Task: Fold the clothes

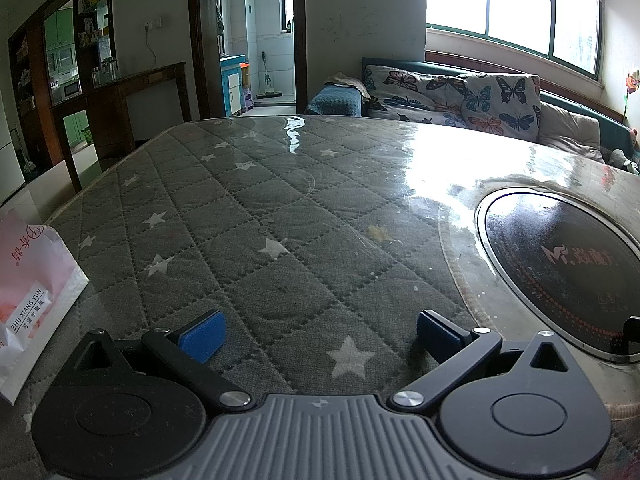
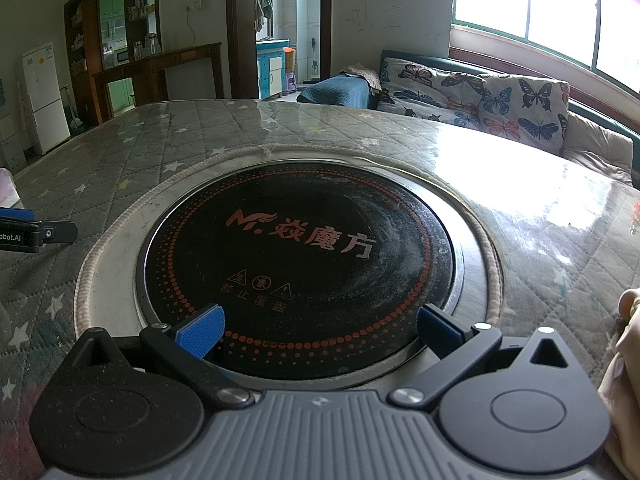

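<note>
1. Left gripper (image 1: 318, 334) hovering over the quilted star-print table cover (image 1: 256, 216), tilted downward, blue pads (image 1: 202, 334) spread wide with nothing between them.
2. One white star (image 1: 351, 356) of the print sitting right in the gap between the left fingers, only bare cover there.
3. Off to the left of the left fingers, a pink and white tissue pack (image 1: 30, 292) lying on the table edge.
4. To the right of the left fingers, a round black induction cooktop (image 1: 560, 272) set into the table, ringed by a pale braided border.
5. Right gripper (image 2: 320, 330) poised over that same cooktop (image 2: 304, 260), angled down, blue pads (image 2: 202, 330) splayed to full width, gripping nothing.
6. Red lettering and a dotted ring on the black glass just ahead of the right fingers.
7. At far left of the right wrist view, a tip of the left gripper (image 2: 36, 232) poking in, level with the cooktop's left rim.
8. At the right edge beside the right fingers, a hand (image 2: 626, 344) with something pale peach; too little showing to call it a garment.
9. Clothes to fold: none clearly in either view.
10. Beyond the fingers, a butterfly-print sofa (image 1: 452, 96) under a bright window.
</note>
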The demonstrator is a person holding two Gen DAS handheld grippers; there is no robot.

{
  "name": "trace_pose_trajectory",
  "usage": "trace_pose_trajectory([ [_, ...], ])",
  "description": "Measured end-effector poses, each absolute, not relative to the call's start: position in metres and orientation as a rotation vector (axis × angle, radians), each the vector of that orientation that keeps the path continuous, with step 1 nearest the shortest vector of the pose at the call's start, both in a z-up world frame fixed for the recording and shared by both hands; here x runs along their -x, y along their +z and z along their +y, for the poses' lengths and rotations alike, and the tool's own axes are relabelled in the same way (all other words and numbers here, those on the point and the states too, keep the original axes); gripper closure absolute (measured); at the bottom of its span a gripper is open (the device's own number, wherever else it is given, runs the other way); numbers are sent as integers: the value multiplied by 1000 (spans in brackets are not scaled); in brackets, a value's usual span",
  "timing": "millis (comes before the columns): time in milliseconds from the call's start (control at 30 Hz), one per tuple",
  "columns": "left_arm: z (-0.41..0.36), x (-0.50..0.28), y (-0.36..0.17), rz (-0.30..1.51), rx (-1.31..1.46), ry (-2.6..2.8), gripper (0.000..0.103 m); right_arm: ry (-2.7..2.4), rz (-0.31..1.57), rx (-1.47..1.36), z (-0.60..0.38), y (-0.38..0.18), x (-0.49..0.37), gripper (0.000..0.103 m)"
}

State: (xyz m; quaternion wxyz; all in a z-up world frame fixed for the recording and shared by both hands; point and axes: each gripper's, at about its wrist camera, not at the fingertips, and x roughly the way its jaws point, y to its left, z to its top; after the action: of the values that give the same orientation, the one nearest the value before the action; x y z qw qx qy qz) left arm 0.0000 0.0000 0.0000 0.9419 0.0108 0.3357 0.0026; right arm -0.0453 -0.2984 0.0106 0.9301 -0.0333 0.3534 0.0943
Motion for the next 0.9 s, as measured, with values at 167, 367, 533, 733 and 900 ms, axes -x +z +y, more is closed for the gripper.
trace_pose_trajectory([
  [167,0,0,0,685,-22,5,0,193,724,68,-298,11,45,0],
  [367,0,0,0,685,-22,5,0,193,724,68,-298,11,45,0],
  [533,1,0,0,685,-22,6,0,193,724,68,-297,11,45,0],
  [733,0,0,0,685,-23,6,0,193,724,68,-297,11,45,0],
  [900,1,3,-1,685,-23,6,0,193,724,68,-297,11,45,0],
])
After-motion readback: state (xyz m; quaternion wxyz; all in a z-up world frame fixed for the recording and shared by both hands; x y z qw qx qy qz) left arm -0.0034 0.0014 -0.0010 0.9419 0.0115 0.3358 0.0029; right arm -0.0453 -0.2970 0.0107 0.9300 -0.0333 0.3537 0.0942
